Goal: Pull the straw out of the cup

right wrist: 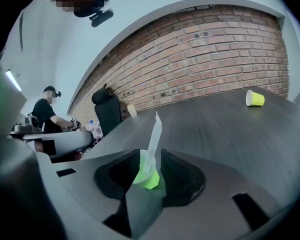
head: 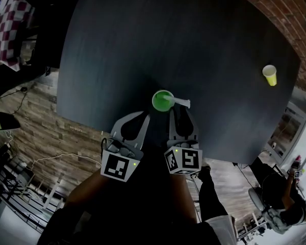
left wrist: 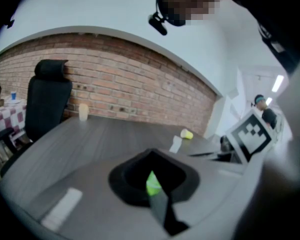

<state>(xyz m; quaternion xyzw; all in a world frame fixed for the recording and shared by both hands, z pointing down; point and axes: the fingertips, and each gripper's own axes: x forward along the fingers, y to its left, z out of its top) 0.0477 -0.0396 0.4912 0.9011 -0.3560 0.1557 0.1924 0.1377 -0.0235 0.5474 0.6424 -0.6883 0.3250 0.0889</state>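
Now: green cup [head: 162,100] upright near front edge of surface [head: 117,60], straw [head: 181,102] leaning out to the right. Right hand-held gripper [head: 182,117] jaws apart, cup and straw just ahead. Left hand-held gripper [head: 134,121] open too, beside cup. Advice: left steadies cup wall, right pinches straw mid-length and draws along its tilt. Yellow cup [head: 269,75] well apart; path looks free.

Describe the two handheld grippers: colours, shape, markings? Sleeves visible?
The left gripper and right gripper: pale grey bodies, tapered jaws with dark inner faces. Each carries a cube of black-and-white square markers, left cube, right cube, with a small green light. Sleeves too dark to tell.
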